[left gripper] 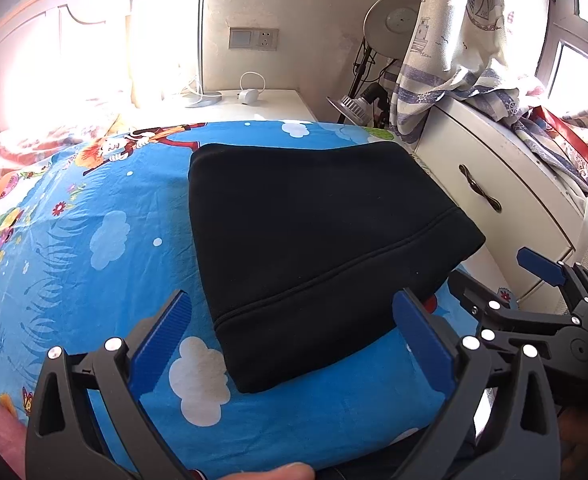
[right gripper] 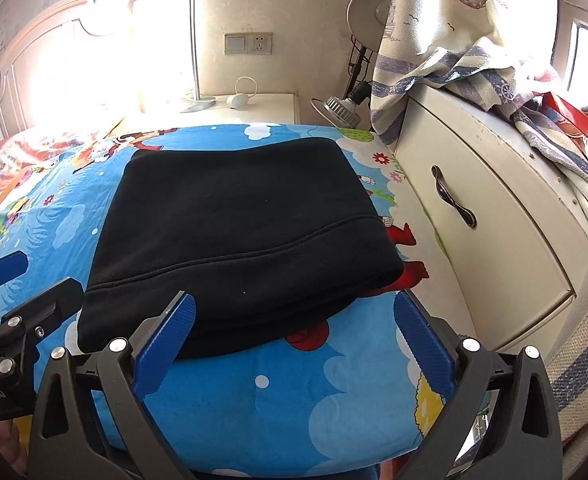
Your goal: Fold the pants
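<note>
The black pants (left gripper: 313, 240) lie folded into a thick rectangle on the blue cartoon bed sheet (left gripper: 94, 240); the right wrist view shows the same pants (right gripper: 238, 232) and sheet (right gripper: 294, 392). My left gripper (left gripper: 294, 336) stands open just short of the bundle's near edge, blue pads apart, nothing between them. My right gripper (right gripper: 294, 332) is open too, its left pad overlapping the bundle's near edge in view, holding nothing. The right gripper (left gripper: 553, 284) shows at the right of the left wrist view, and the left gripper (right gripper: 10, 300) at the left of the right wrist view.
A white cabinet (right gripper: 493, 220) with a dark handle (right gripper: 453, 196) stands against the bed's right side, cloth piled on top. A nightstand (left gripper: 254, 104) with a lamp base, a wall socket, a curtain (left gripper: 453, 40) and a clip lamp (right gripper: 337, 108) lie beyond. A thumb (left gripper: 286, 472) shows below.
</note>
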Available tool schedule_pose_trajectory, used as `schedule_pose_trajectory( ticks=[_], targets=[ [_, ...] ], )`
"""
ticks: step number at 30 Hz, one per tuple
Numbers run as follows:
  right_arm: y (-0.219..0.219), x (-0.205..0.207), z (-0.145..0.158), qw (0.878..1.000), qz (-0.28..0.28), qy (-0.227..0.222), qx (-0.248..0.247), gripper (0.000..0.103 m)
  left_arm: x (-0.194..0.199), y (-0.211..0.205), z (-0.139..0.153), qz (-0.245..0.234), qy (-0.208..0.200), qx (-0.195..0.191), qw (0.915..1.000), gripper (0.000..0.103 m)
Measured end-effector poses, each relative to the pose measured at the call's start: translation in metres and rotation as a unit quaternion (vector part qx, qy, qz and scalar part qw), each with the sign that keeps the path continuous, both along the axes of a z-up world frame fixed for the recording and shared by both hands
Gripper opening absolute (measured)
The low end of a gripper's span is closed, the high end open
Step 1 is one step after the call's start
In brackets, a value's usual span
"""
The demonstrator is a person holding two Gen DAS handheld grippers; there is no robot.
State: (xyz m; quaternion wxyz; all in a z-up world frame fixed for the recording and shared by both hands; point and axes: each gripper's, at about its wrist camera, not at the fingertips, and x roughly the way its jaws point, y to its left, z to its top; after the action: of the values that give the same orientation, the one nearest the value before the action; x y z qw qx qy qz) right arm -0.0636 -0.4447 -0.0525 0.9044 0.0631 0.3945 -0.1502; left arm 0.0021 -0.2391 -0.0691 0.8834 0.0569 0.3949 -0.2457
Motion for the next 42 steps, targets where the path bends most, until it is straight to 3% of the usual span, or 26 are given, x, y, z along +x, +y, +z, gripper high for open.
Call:
schedule_pose_trajectory(
  ticks=[42],
  targets=[
    [-0.0016, -0.0021, 0.0013, 1.000, 0.001, -0.004, 0.003, 0.096, -0.0020, 0.0001, 0.0019, -0.001, -0.006, -0.002, 1.0000, 0.101]
  ],
)
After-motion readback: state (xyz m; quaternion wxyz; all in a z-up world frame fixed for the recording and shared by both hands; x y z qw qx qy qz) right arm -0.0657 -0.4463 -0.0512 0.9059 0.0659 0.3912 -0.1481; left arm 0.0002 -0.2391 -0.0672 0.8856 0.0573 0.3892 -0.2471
